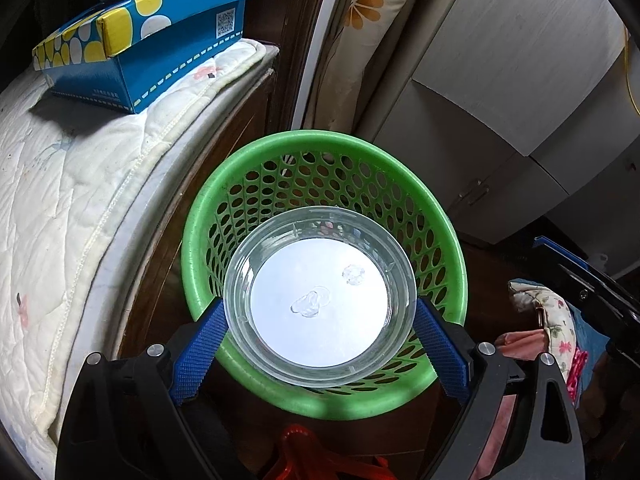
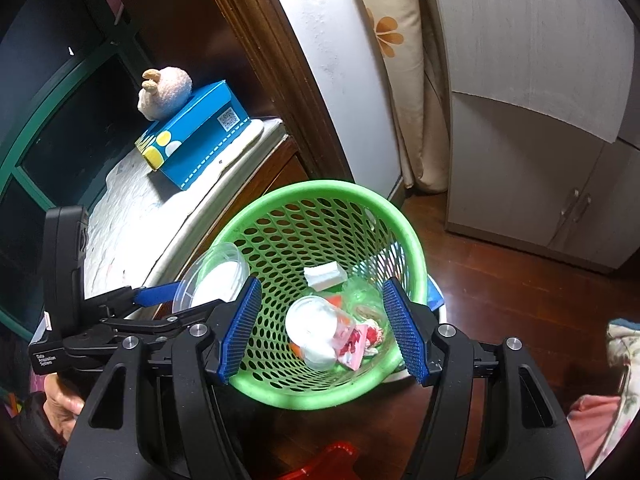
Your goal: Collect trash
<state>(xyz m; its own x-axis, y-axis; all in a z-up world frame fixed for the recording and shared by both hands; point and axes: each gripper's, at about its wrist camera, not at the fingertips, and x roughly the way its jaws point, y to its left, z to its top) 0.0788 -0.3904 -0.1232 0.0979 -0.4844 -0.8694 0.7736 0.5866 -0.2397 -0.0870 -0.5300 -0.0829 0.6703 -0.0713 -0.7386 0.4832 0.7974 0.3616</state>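
Over perforated green basket | left tongs clamp round clear lid | right tongs wide

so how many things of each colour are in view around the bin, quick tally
green: 1, the basket
blue: 1, the tissue box
clear plastic: 2, the lid held in the left gripper jaws, and the cup in the basket
white: 1, the folded paper
pink and red: 1, the wrapper
total: 6

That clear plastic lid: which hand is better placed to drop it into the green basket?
Left. The left gripper already clamps the clear lid over the green basket; the right gripper is open, holding nothing.
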